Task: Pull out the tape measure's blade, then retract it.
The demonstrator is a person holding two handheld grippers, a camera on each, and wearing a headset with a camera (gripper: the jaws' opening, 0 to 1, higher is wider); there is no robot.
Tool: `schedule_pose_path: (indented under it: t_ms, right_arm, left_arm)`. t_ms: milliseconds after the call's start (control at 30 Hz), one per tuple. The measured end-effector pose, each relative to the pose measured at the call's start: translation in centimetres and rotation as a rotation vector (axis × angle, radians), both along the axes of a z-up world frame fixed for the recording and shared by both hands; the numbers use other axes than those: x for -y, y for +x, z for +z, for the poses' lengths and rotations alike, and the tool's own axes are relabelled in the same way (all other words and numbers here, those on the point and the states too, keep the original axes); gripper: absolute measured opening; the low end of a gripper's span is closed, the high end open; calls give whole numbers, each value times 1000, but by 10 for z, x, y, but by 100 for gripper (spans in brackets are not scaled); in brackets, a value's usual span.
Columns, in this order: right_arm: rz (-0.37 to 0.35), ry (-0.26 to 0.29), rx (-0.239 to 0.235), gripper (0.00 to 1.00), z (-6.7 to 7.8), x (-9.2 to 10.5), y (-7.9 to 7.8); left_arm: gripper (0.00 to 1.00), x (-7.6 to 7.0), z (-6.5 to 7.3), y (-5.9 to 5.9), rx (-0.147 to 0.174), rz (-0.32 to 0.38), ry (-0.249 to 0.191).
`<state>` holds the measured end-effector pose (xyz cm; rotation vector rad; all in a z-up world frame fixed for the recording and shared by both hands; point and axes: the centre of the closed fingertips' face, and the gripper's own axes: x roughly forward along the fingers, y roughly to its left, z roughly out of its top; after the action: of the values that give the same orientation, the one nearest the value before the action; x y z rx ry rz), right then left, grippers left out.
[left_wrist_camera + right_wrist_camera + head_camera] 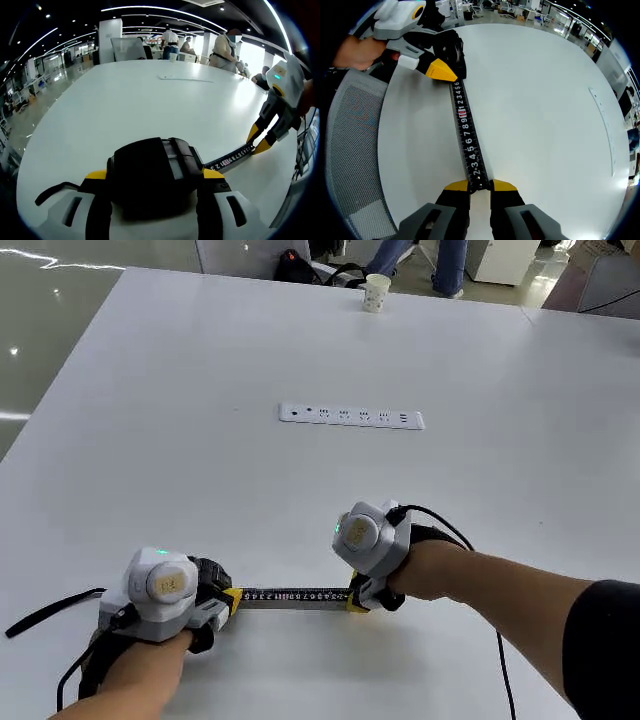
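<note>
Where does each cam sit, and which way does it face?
Head view: headset, facing down at table; both forearms, left gripper, right gripper.
Left gripper view: over its jaws and clamped tape case, toward right gripper.
Right gripper view: along its jaws and the blade, back at left gripper.
All share the blade.

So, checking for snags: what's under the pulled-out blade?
Bare white table shows beside the blade, which runs from the case in the left tongs to the right tongs. Directly beneath is covered.
</note>
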<state>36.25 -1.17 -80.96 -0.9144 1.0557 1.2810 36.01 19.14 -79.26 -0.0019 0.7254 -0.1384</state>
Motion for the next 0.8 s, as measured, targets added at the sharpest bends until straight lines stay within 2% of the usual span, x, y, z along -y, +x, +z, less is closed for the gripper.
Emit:
schedule_pose_path:
  t_ms: [267, 500, 633, 667, 700, 767, 800]
  right_arm:
    - [-7, 8, -6, 11, 0, -1, 0]
    - [-3, 4, -6, 11, 0, -1, 0]
    - [-5, 3, -8, 11, 0, -2, 1]
    - [-6, 3, -8, 11, 0, -2, 1]
    - [-7, 2, -8, 11, 0, -2, 1]
    - [-8, -1, -9, 11, -1, -2, 1]
    - [-8, -2, -9, 11, -1, -2, 1]
  left_arm:
    - [65, -1, 0, 3, -6, 9, -18]
    - [66, 0, 1, -2, 3, 20, -11]
    - [65, 0, 5, -3, 12, 47, -51]
    - [65, -1, 8, -1, 26, 57, -63]
    - [65, 1, 13, 2, 55, 71, -82]
    - [67, 0, 14, 3, 49, 83, -98]
    - [66, -1, 13, 4, 44, 80, -87]
